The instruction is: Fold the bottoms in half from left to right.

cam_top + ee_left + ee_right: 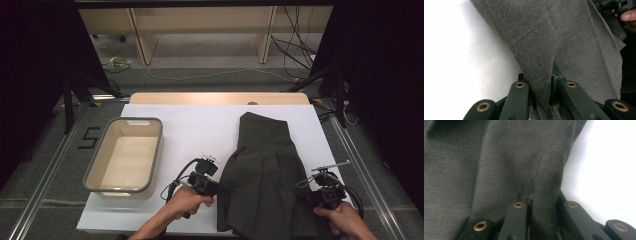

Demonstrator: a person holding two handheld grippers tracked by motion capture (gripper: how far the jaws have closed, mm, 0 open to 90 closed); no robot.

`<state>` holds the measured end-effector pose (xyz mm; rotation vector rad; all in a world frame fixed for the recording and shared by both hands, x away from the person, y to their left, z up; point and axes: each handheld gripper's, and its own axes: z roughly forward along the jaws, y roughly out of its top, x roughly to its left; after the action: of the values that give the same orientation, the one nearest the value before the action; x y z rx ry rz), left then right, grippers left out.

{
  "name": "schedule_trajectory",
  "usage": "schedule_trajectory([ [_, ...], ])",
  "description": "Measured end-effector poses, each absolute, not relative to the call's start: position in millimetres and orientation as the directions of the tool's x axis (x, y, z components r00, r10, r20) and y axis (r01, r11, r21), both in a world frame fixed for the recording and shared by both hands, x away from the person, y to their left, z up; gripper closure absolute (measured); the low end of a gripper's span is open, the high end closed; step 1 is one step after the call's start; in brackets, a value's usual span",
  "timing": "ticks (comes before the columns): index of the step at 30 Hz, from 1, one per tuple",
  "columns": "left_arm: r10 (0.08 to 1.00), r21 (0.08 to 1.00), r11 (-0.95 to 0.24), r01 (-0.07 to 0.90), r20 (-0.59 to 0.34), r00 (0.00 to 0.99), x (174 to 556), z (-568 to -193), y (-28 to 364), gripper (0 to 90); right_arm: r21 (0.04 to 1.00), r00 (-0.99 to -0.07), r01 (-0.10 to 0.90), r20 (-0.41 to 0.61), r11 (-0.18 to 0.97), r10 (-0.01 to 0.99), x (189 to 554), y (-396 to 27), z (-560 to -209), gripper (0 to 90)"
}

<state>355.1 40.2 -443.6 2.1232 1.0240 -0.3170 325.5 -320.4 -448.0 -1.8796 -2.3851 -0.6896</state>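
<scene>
White covering lies over the counter [200, 125], and behind it a grey floor with cables and wooden furniture legs is visible. On the left part of the counter stands a beige bin [125, 156] with a grey rim, and nothing is inside it. Just right of the bin, the left hand [189, 201] holds the left tool [216, 188], which points to the right. Its jaws are clamped on the left edge of a dark grey cloth [265, 170]; in the left gripper view a fold of the cloth [544, 50] is pinched between them. The cloth lies on the right half of the counter, narrow at the far end and wider near the person, with long wrinkles. At its near right edge, the right hand [345, 216] holds the right tool [312, 196]. Its jaws are also clamped on the cloth [499, 170], as the right gripper view shows.
</scene>
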Motion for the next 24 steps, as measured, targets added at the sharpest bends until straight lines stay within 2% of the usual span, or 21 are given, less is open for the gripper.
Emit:
schedule_trajectory([
  [15, 0.584, 0.499, -0.39, 0.774, -0.517, 0.627, 337.5, -440.5, 88.6, 80.8, 0.349, -0.359, 0.903, 0.294, 0.25, 0.886, 312.8, -279.6, -443.6, 79.4],
  [16, 0.587, 0.494, -0.387, 0.779, -0.52, 0.621, 337.0, -441.4, 87.7, 80.5, 0.347, -0.363, 0.901, 0.281, 0.258, 0.888, 312.6, -279.2, -442.9, 74.1],
  [18, 0.588, 0.477, -0.408, 0.778, -0.515, 0.624, 335.8, -446.6, 83.2, 79.6, 0.349, -0.37, 0.896, 0.244, 0.275, 0.896, 313.6, -282.5, -440.5, 54.8],
  [20, 0.595, 0.453, -0.446, 0.772, -0.494, 0.634, 334.5, -453.5, 78.0, 77.9, 0.363, -0.359, 0.894, 0.234, 0.262, 0.903, 315.1, -289.0, -435.0, 41.2],
  [22, 0.598, 0.443, -0.472, 0.762, -0.475, 0.646, 334.1, -457.3, 75.3, 76.0, 0.409, -0.344, 0.882, 0.219, 0.234, 0.913, 317.2, -296.2, -426.9, 31.4],
  [24, 0.596, 0.44, -0.474, 0.763, -0.478, 0.645, 334.5, -457.7, 75.4, 74.5, 0.462, -0.353, 0.856, 0.194, 0.232, 0.916, 320.2, -301.1, -416.0, 28.6],
])
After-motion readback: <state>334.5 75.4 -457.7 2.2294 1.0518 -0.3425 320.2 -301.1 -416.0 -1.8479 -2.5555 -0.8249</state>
